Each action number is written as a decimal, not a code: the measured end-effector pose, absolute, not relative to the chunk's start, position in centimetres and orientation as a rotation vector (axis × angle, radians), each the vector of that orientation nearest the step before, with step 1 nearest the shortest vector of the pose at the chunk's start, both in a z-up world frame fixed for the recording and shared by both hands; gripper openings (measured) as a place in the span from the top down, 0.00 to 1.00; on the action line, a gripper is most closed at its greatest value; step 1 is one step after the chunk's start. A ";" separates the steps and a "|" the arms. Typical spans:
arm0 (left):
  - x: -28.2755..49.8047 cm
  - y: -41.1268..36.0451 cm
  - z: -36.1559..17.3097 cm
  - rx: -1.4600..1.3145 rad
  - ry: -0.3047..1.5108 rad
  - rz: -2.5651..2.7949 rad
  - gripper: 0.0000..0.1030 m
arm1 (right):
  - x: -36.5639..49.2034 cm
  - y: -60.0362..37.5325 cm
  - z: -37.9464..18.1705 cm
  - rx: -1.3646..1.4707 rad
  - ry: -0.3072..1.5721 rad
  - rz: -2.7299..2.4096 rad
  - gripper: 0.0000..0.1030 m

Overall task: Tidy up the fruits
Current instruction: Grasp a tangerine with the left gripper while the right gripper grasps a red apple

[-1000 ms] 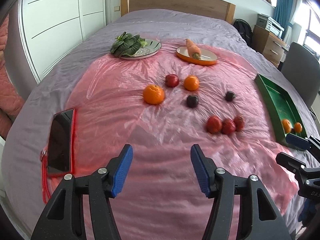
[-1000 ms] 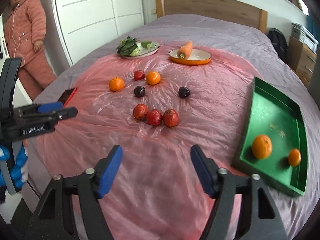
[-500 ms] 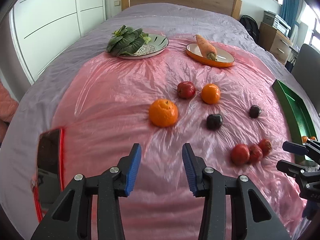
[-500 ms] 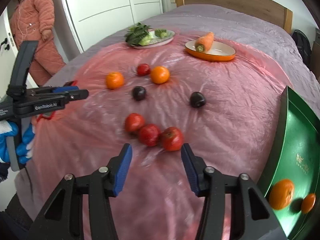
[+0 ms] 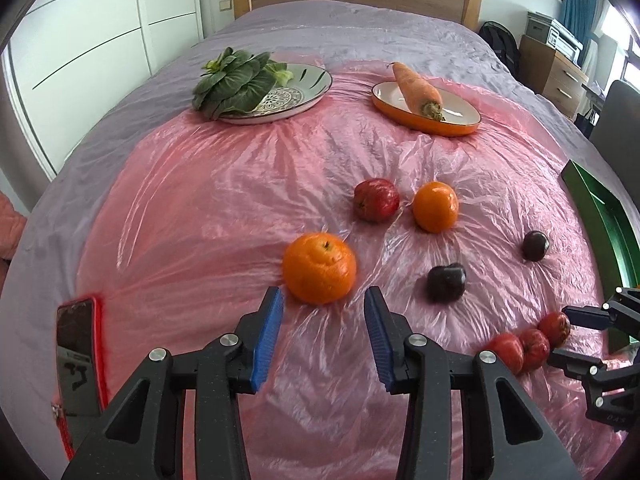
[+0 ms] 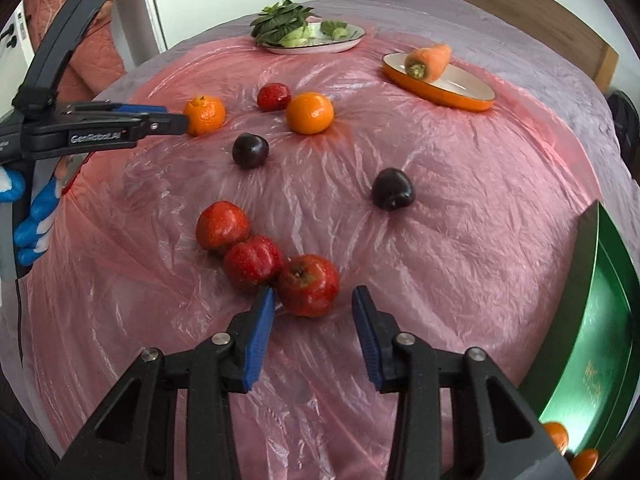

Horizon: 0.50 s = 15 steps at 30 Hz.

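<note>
Fruits lie on a pink plastic sheet point(image 5: 224, 200) on the bed. My left gripper point(image 5: 322, 310) is open, its tips just short of a large orange point(image 5: 319, 268). My right gripper point(image 6: 313, 308) is open around the near side of a red apple point(image 6: 309, 285), the nearest of three in a row, with two more apples point(image 6: 253, 261) point(image 6: 222, 225) to its left. Another orange point(image 6: 310, 113), a red apple point(image 6: 273, 96) and two dark plums point(image 6: 250, 150) point(image 6: 392, 189) lie farther off. The green tray point(image 6: 608, 320) at right holds two oranges point(image 6: 558, 436).
A plate of leafy greens point(image 5: 256, 88) and an orange dish with a carrot point(image 5: 426, 108) stand at the far side. A phone in a red case point(image 5: 78, 356) lies at the left. A person in pink point(image 6: 96, 20) stands beside the bed.
Both grippers have moved forward and down toward the fruit. The left now reaches the large orange; the right now reaches the nearest red apple. Both jaws narrowed somewhat.
</note>
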<state>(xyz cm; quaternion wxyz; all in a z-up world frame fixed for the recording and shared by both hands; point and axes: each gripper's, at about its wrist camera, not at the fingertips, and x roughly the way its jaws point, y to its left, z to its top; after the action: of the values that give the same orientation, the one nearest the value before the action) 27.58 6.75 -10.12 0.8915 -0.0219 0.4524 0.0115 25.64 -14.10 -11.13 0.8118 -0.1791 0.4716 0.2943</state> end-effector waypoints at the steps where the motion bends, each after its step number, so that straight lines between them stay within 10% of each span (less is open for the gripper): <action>1: 27.8 6.7 -10.1 -0.042 0.938 0.024 0.64 | 25.7 -14.0 -11.2 -0.389 1.006 0.634 0.30; 15: 29.7 7.0 -11.2 -0.024 0.937 0.053 0.68 | 27.3 -13.3 -11.9 -0.470 1.022 0.667 0.30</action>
<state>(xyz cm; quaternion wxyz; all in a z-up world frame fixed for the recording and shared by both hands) 29.73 7.03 -11.16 0.8918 -0.0115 0.4515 0.0258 27.28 -13.32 -11.87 0.7938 -0.2184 0.4753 0.3103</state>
